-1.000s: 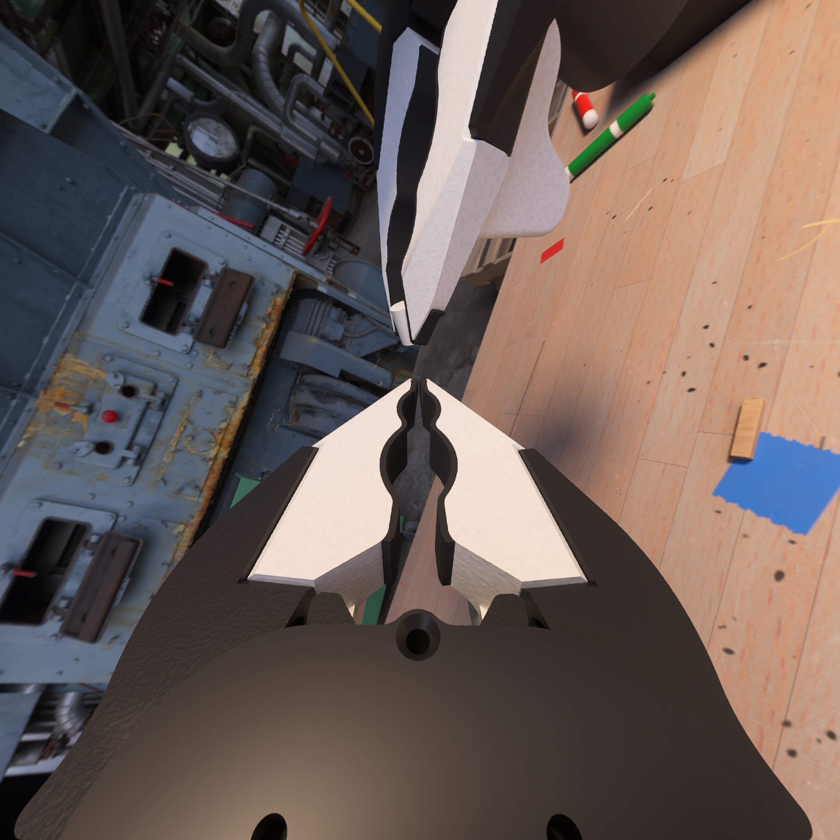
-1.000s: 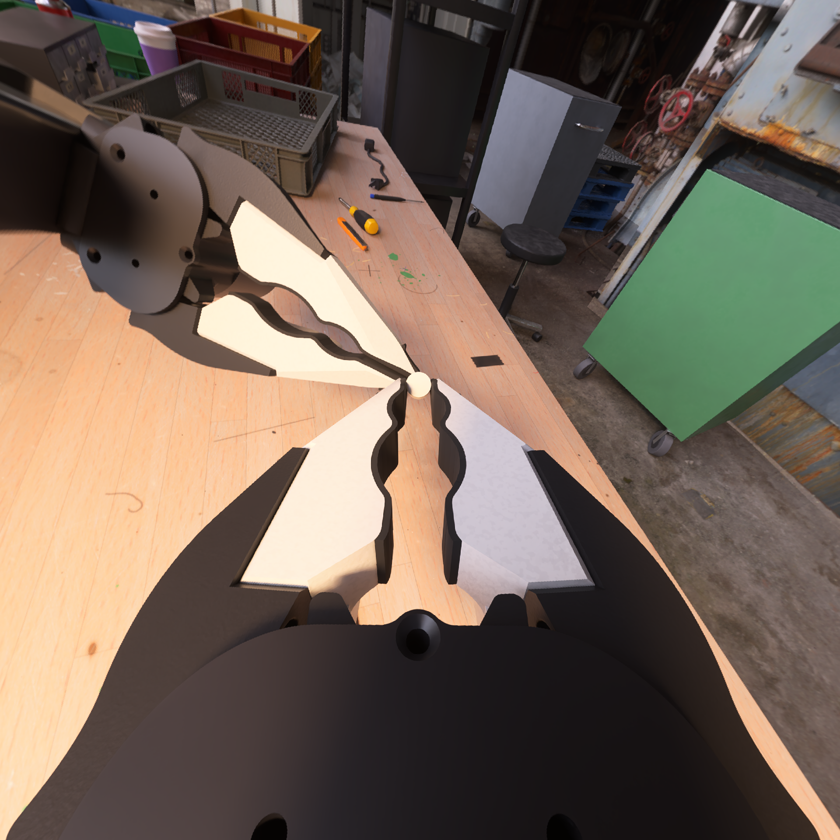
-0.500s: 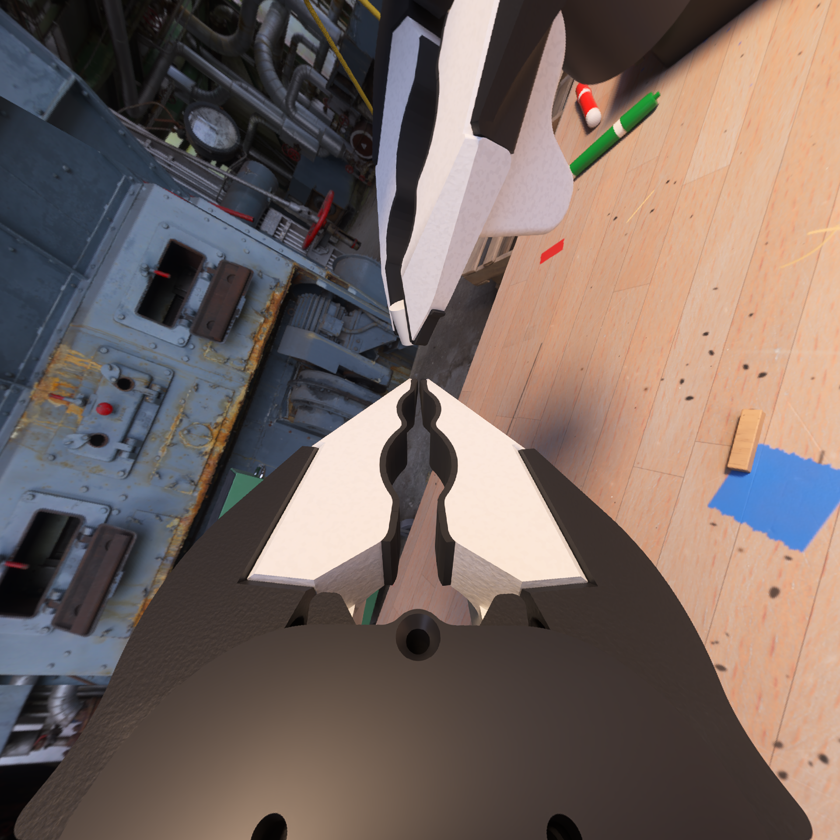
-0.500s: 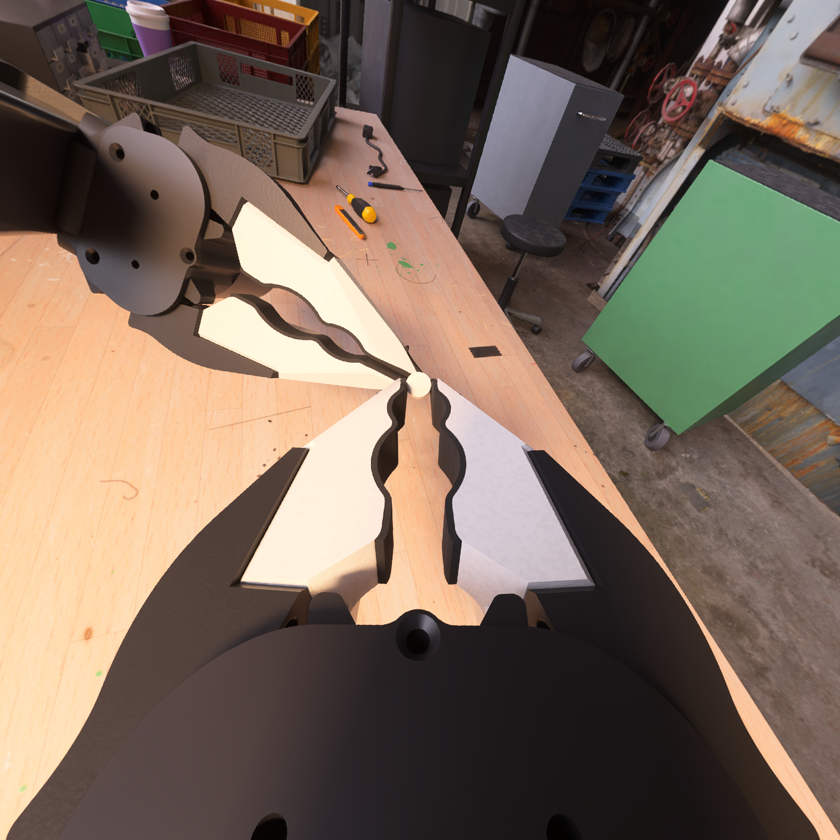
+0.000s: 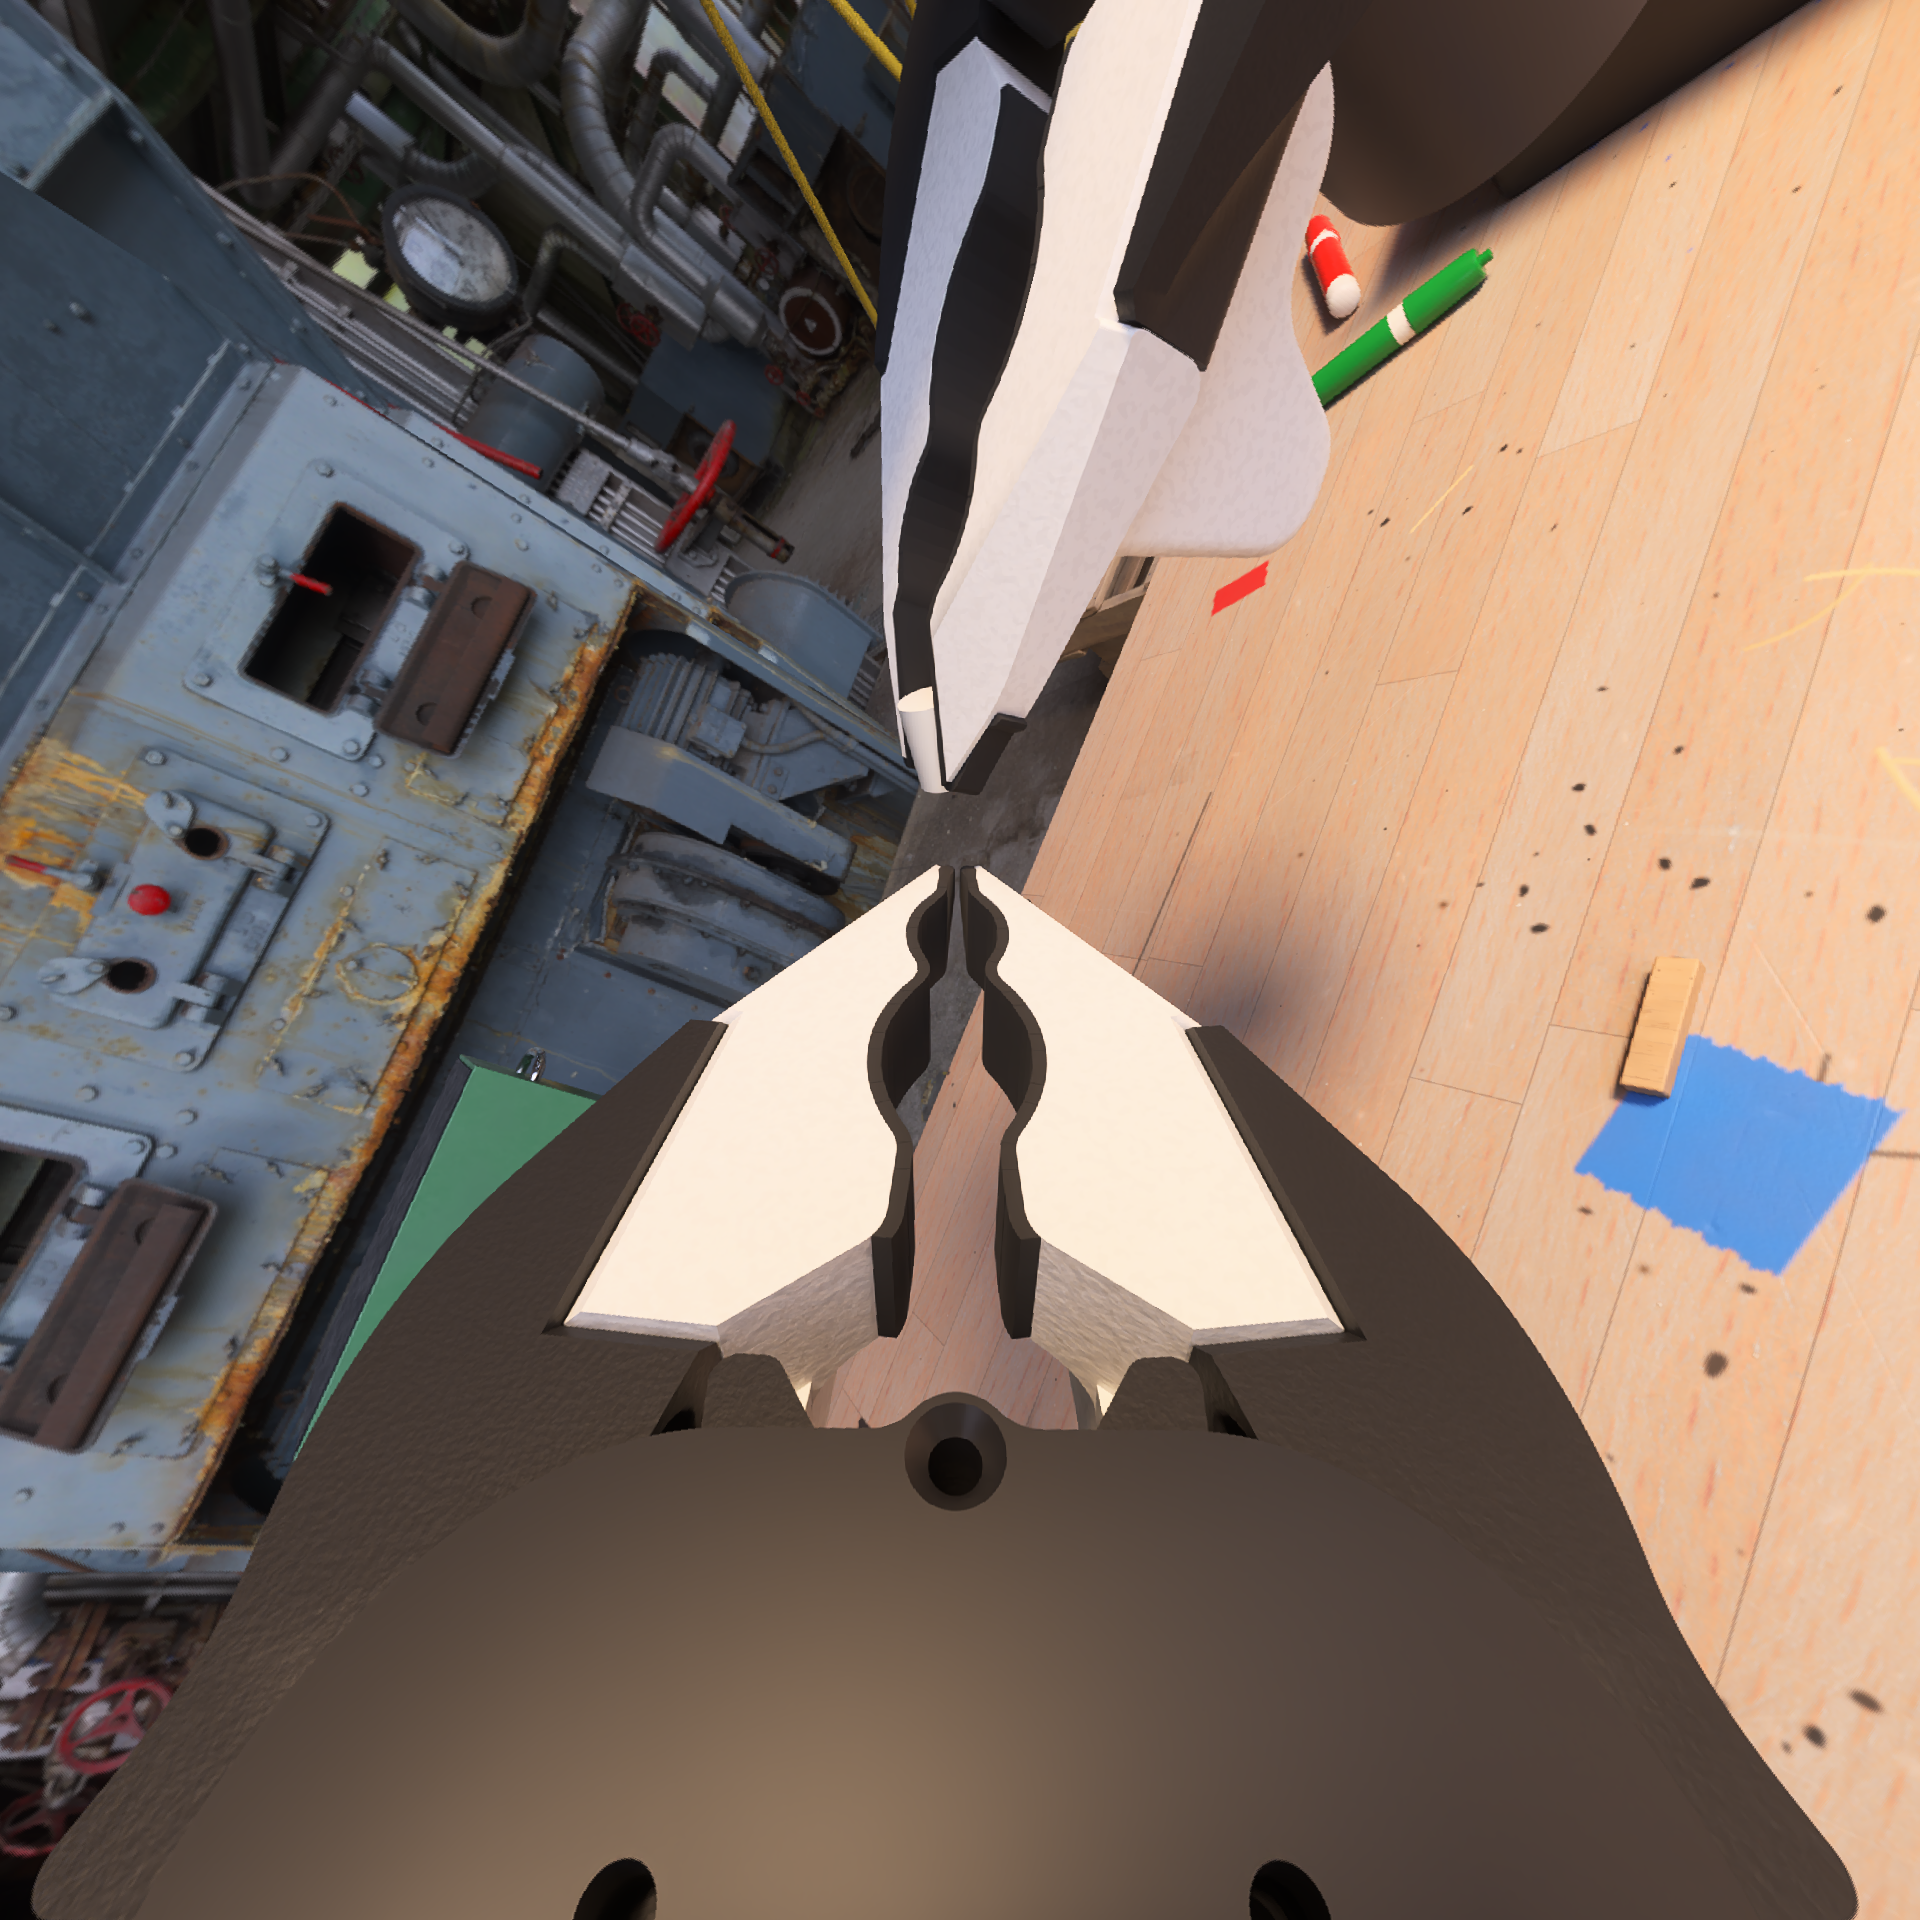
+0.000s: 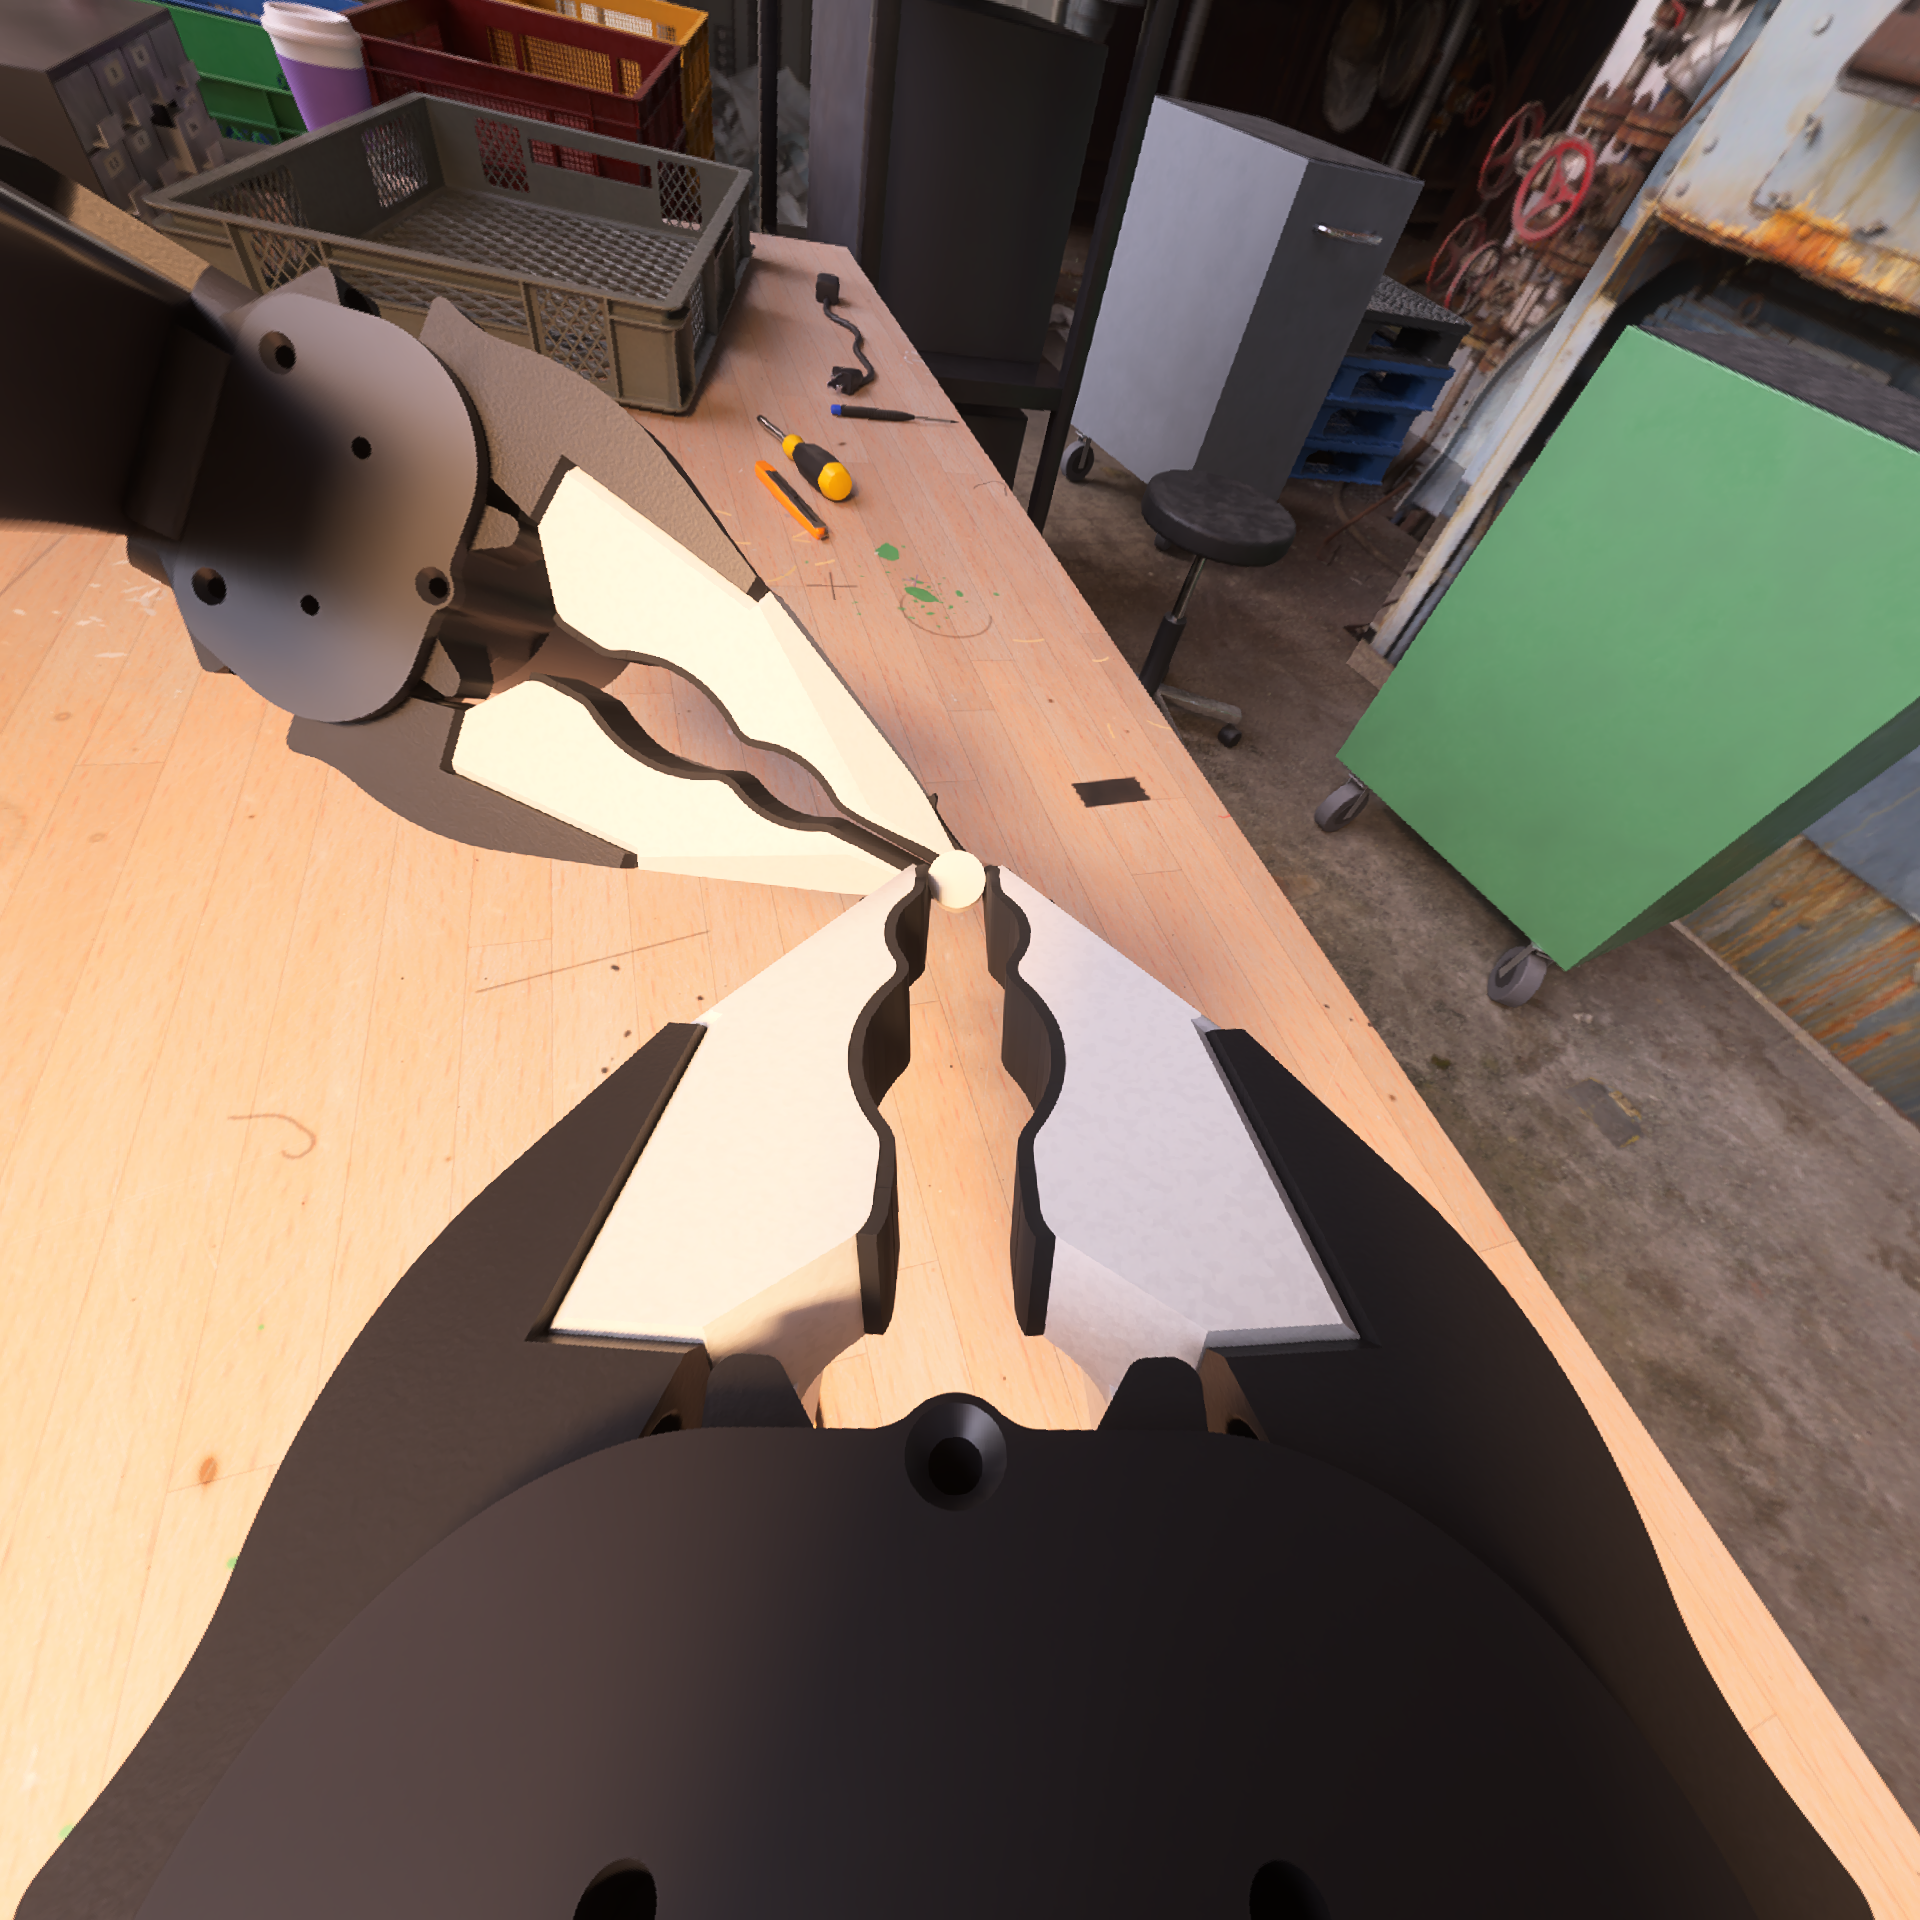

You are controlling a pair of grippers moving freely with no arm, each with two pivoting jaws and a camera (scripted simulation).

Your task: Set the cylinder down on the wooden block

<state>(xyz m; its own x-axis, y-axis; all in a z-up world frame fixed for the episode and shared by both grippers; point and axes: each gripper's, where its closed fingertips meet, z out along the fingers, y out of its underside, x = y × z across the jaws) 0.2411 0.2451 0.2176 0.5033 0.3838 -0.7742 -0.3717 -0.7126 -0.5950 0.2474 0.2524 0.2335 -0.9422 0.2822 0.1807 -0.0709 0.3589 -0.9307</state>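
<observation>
Cylinder (image 6: 956,879), small and white, pinched at the very tips of the right tool (image 6: 954,885), nearly closed on it. Left tool (image 5: 954,878) closed on nothing, tip to tip with the right, at 10 o'clock in the right wrist view. Wooden block (image 5: 1660,1027) well apart at 3 o'clock on bare tabletop (image 5: 1455,831), touching blue tape (image 5: 1737,1151). Tabletop edge just beneath both tools.
</observation>
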